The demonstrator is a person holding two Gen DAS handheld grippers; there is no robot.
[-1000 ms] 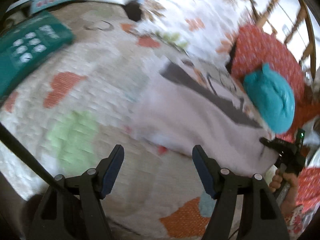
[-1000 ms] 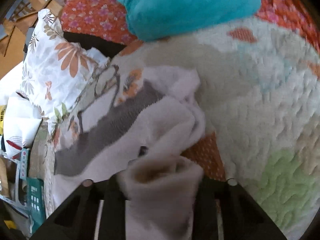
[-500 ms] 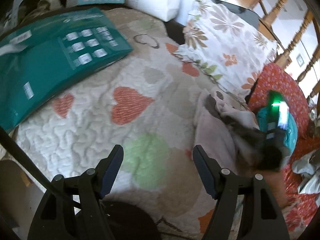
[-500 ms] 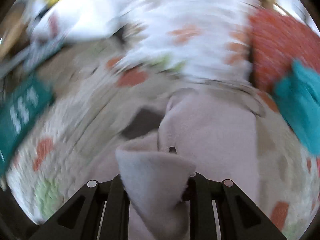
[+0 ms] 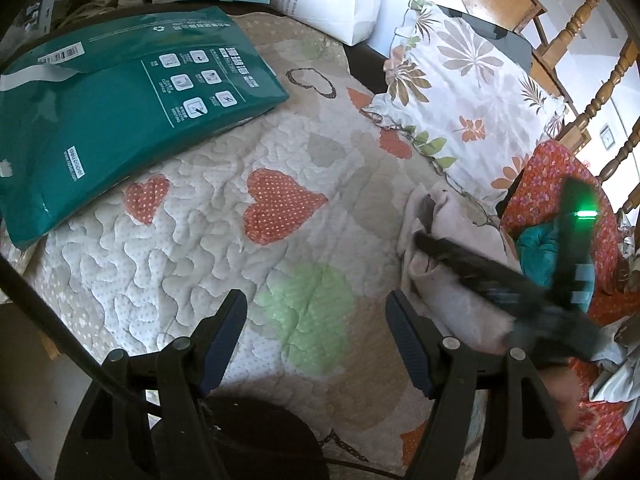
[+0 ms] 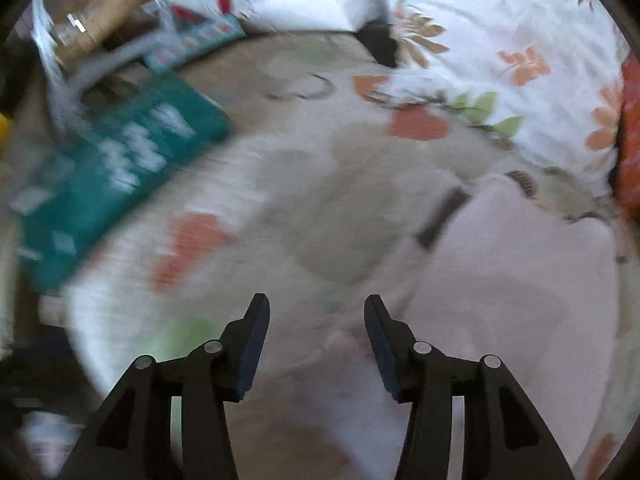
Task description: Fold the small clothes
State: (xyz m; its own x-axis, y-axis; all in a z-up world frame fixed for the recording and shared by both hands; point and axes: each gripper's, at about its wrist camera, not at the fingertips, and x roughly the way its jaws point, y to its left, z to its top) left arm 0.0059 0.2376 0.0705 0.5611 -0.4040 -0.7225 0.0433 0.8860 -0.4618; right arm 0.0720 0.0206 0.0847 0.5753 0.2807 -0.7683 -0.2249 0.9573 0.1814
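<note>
A pale pink small garment with a dark grey stripe [image 5: 452, 280] lies folded over on the heart-patterned quilt [image 5: 208, 240], at the right in the left wrist view. My left gripper [image 5: 316, 336] is open and empty, above the quilt to the garment's left. My right gripper [image 6: 316, 340] is open and empty, just above the garment [image 6: 500, 288]; this view is motion-blurred. From the left wrist view the right gripper [image 5: 424, 240] reaches over the garment, blurred.
A green package [image 5: 112, 120] lies at the back left of the quilt. A leaf-print pillow [image 5: 464, 112] lies at the back right. A teal cloth [image 5: 536, 252] and a red floral cover [image 5: 548, 184] lie at the far right. A wooden railing [image 5: 600, 92] stands behind.
My right gripper carried a fold of the pink garment over, then opened and let it go. My left gripper drew back to the left, away from the garment.
</note>
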